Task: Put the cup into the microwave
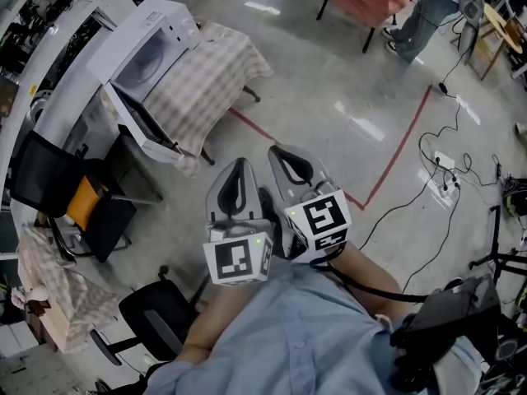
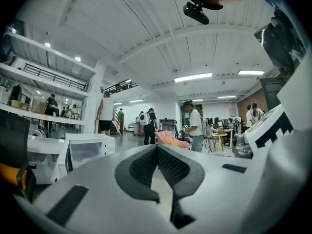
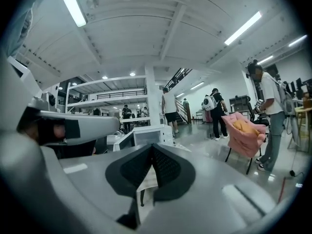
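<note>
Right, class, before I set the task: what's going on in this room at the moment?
A person holds the left gripper and the right gripper side by side in front of the body. Both have their jaws together and hold nothing. Across the floor a white microwave stands with its door open on a table with a checked cloth. No cup shows in any view, so nothing is picked up yet.

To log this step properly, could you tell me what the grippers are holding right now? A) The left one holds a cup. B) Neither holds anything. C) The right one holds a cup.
B: in their own views, the left gripper and the right gripper each have their jaws together with nothing between them.
</note>
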